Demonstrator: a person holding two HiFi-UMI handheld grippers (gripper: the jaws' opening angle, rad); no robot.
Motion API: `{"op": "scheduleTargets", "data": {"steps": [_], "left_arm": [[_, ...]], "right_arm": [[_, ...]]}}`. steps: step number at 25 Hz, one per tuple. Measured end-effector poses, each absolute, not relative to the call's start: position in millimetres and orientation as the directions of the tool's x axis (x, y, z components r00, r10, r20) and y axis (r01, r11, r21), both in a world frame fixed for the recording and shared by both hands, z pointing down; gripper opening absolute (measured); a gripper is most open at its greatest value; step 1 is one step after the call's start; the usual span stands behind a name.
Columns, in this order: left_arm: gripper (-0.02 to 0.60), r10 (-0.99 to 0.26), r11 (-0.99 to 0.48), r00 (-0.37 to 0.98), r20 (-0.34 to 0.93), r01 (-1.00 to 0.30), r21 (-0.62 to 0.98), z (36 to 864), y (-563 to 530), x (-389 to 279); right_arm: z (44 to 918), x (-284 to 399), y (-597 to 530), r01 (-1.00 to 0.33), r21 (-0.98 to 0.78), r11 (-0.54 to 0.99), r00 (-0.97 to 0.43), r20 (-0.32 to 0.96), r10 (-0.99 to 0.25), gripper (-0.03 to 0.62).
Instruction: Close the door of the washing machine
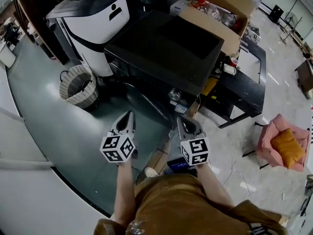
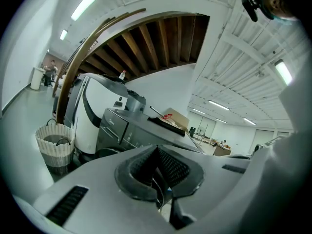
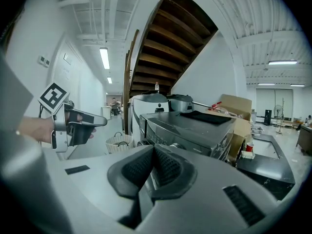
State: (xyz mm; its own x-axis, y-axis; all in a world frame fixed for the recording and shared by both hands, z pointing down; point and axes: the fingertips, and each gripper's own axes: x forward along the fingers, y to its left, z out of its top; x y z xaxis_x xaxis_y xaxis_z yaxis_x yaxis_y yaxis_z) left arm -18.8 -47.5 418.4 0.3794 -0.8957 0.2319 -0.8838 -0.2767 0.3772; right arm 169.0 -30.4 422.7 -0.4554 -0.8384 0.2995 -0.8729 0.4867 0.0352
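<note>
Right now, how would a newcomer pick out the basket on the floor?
Find the big dark washing machine in the middle of the head view, then the white-and-black appliance to its left. At that appliance's foot, on the grey floor, stands the basket: round, open-topped, pale and woven, unlike the hard-cased machines around it.

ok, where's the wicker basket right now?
Head view, upper left: the wicker basket stands on the floor beside the white machine, ahead of the left gripper.
</note>
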Motion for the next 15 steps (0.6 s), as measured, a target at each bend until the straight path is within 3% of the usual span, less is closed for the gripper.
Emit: {"op": "scheduleTargets", "data": {"steps": [15], "left_arm": [[0.023,-0.893,-0.271,0.375,0.249,-0.889,0.370,426.0,-51.3,-20.4]], "right_arm": [[415.9,164.8,-34.3,-0.872,-0.004,0.489,-0.470,0.283,-0.836,0.011]]}}
